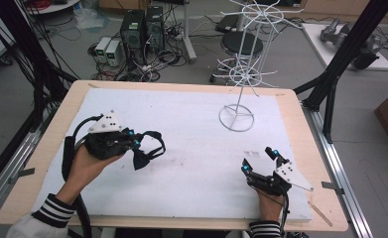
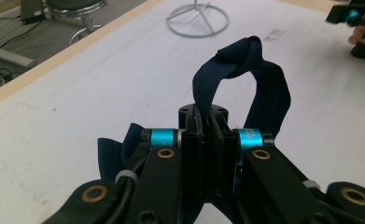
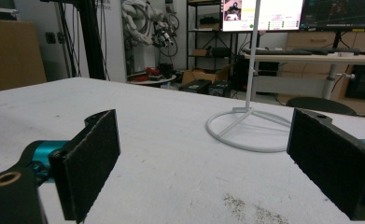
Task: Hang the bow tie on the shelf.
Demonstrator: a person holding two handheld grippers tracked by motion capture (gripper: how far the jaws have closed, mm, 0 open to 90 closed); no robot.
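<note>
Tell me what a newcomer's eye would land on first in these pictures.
First, the dark navy bow tie, pinched at its strap between the shut jaws of the left gripper over the left of the white mat, its loop arching up and its bow hanging below. Next, the tall white wire rack on its ring base at the mat's far right. The right gripper rests near the mat's front right, jaws wide open and holding nothing.

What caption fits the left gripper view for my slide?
Left tool shut on a dark blue fabric strap above the white table cover.
</note>
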